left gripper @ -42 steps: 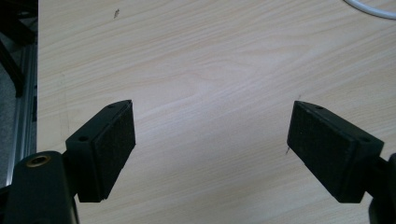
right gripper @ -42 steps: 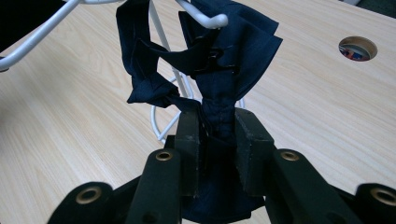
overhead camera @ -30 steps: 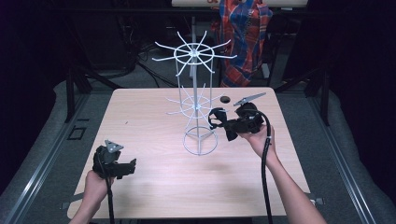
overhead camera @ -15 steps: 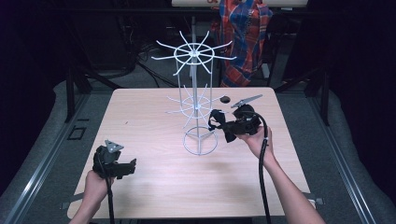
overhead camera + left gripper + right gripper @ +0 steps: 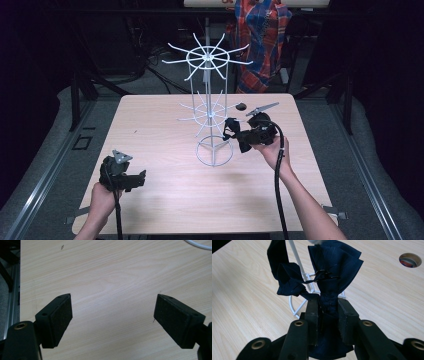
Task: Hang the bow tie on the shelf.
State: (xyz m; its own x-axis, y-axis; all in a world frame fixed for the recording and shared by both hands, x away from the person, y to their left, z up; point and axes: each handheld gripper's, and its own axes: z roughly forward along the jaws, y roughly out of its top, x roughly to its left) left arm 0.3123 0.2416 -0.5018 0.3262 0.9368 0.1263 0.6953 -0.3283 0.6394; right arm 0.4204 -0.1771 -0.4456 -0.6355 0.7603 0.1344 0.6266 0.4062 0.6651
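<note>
Since the earlier frame the right hand-held gripper (image 5: 235, 135) has edged nearer the white wire rack (image 5: 212, 107), carrying its dark cloth (image 5: 329, 277) toward the rack's lower spokes; the left one has stayed where it was.

Well to the left of the rack, near the front of the light wood worktop (image 5: 160, 125), a hand holds the left hand-held gripper (image 5: 135, 177). Its jaws stand wide apart with nothing between them, bare worktop showing in the gap.

The rack stands at the middle of the worktop on a round wire base, with a tall central post and two rings of spokes, one high and one lower.

Just right of the rack, the right hand-held gripper points at the post. Its jaws are closed narrowly on the dark navy cloth, which fans out above them against the post, a small black clip (image 5: 325, 273) on it. A round hole (image 5: 410, 260) in the worktop lies right of the rack.
</note>
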